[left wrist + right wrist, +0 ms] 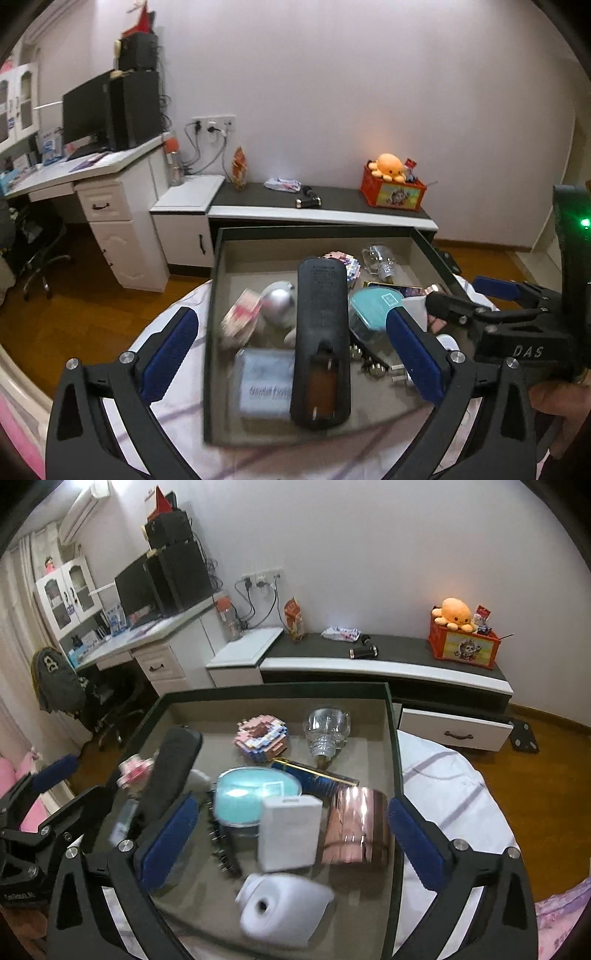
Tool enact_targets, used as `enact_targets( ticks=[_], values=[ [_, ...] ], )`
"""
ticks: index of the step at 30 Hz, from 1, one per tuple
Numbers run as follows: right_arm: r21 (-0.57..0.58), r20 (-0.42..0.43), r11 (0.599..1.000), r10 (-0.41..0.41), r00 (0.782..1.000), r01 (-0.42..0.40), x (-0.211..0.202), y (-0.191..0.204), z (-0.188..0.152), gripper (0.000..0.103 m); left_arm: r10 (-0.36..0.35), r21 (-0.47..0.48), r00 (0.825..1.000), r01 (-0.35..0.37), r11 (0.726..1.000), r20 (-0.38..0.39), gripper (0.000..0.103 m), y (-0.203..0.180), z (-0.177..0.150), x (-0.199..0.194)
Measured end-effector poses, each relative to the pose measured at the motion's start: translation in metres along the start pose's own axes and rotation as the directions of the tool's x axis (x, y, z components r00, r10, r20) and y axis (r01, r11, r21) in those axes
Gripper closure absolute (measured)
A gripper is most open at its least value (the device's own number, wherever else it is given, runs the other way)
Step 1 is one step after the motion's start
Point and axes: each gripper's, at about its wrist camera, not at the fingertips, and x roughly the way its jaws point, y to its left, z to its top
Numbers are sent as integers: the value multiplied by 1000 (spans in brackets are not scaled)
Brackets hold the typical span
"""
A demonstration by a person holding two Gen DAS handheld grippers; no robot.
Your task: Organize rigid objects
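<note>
Hovering: both grippers hang above an open-topped box (218, 295) on a white cloth (454, 782), nothing held.
Left gripper (291, 354): fingers released and spread wide; the black remote (321, 332) lies lengthwise in the gap between them, below and apart from the pads.
Right gripper (288, 834): fingers released too; a white block (288, 834) and a copper-coloured tin (356, 827) lie under the gap, a white jug-shaped thing (284, 908) nearer the camera.
Middle of the box: a teal oval case (251, 794), a dark blue gilt-edged packet (317, 779), a silver ball (279, 306) and a pink bundle (242, 317) beside the remote.
Far end: a pixel-block figure (262, 738) and a clear glass bulb (327, 731), near the back wall.
Risk: things are packed touching; closing on the remote could shove the ball or case, and the remote's slick body may tip out of a grip taken off-centre.
Second risk: the two grippers sit close together, so a reach by either could knock the other.
Beyond: a low cabinet (388, 664) against the wall.
</note>
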Motion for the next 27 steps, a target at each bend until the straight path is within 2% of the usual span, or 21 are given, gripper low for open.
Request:
enact_targets(
  ticks=[9, 18, 27],
  values=[
    [46, 129, 999, 2, 992, -8, -88, 33, -40, 0, 36, -10, 998, -36, 999, 57, 0, -4, -34, -93],
    [47, 243, 999, -32, 970, 21, -188, 60, -90, 0, 88, -64, 989, -80, 995, 117, 0, -2, -74, -187],
    [13, 311, 997, -77, 947, 77, -264, 82, -140, 0, 138, -49, 981, -133, 990, 135, 0, -17, -115, -250]
  ],
)
